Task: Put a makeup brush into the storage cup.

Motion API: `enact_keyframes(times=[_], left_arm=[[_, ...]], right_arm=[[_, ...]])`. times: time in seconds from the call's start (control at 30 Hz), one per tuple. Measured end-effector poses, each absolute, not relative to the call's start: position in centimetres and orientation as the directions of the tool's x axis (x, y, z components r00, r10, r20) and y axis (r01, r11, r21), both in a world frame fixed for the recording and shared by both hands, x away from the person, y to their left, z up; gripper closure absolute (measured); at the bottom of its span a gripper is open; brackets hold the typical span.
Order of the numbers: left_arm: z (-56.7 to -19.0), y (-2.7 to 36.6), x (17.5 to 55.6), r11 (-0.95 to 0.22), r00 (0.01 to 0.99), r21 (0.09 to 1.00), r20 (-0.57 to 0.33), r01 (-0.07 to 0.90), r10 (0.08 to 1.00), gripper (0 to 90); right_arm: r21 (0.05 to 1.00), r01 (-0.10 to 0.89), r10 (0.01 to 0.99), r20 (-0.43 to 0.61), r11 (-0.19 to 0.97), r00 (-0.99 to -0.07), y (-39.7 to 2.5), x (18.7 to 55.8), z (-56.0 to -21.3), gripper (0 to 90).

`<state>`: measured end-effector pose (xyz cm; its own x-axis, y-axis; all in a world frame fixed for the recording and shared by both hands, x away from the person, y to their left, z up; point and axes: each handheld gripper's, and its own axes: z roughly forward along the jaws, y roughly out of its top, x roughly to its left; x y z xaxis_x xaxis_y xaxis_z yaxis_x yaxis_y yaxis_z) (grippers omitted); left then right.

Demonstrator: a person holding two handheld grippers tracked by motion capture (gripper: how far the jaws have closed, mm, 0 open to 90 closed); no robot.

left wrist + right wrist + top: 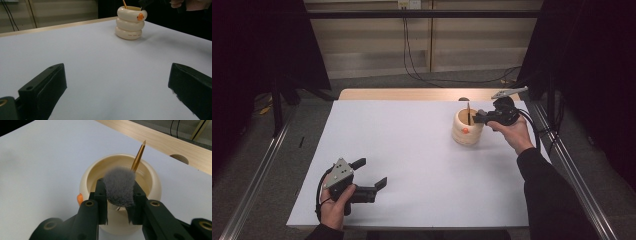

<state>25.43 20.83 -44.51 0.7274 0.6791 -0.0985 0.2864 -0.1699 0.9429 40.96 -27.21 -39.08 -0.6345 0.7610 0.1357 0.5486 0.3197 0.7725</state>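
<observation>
**Soft brush head pinched over the cream holder**

The right gripper (119,202) is closed on a makeup brush (119,186) — its grey fluffy head bulges up between the two black jaws, directly above the mouth of the cream ringed holder (87,178). In the high view that holder (466,131) stands at the far right of the white table (402,150), with the right gripper (484,118) reaching in level from its right side, the hand (512,131) behind it and the dark-sleeved forearm running back toward the near edge. A slim golden stick (138,156) leans inside the holder, just beyond the bristles.

The brush should handle as a very light thing, but the bristles are soft and will squash and slide under the jaws; a firmer hold would be on the stiff handle or ferrule below the head, which is hidden here. The holder looks smooth and stout, probably ceramic, and could tip if the brush drags against its rim.

The left gripper (371,175) sits low at the near left of the table, jaws spread wide and holding nothing — it points across the table toward the holder (130,23).
</observation>
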Motion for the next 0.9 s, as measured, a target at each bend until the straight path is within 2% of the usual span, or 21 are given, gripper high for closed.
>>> enact_keyframes(times=[0.17,0.3,0.53,0.6,0.77,0.9], left_arm=[[-44.5,20.9,25.4,-0.174,0.728,0.943,-0.093,0.283,0.679,1.6],[-44.5,20.8,25.5,-0.170,0.727,0.943,-0.098,0.287,0.680,1.6],[-44.5,20.7,25.6,-0.168,0.723,0.942,-0.100,0.289,0.684,1.6],[-44.5,20.6,25.6,-0.168,0.720,0.942,-0.099,0.290,0.687,1.6],[-44.5,20.8,25.6,-0.171,0.723,0.942,-0.096,0.288,0.684,1.6],[-44.5,20.8,25.6,-0.169,0.723,0.942,-0.099,0.289,0.684,1.6]], right_arm=[[0.783,0.538,0.764,0.130,0.312,-0.632,-27.3,40.8,-39.1,70.4],[0.798,0.529,0.774,0.131,0.289,-0.620,-27.8,40.5,-39.3,63.1],[0.822,0.507,0.777,0.134,0.260,-0.616,-28.0,40.0,-39.3,39.2],[0.830,0.496,0.776,0.131,0.255,-0.617,-27.9,39.8,-39.2,35.9],[0.840,0.485,0.782,0.125,0.243,-0.610,-27.5,39.7,-39.1,19.3],[0.859,0.467,0.778,0.141,0.212,-0.613,-27.4,39.5,-39.2,10.8]])
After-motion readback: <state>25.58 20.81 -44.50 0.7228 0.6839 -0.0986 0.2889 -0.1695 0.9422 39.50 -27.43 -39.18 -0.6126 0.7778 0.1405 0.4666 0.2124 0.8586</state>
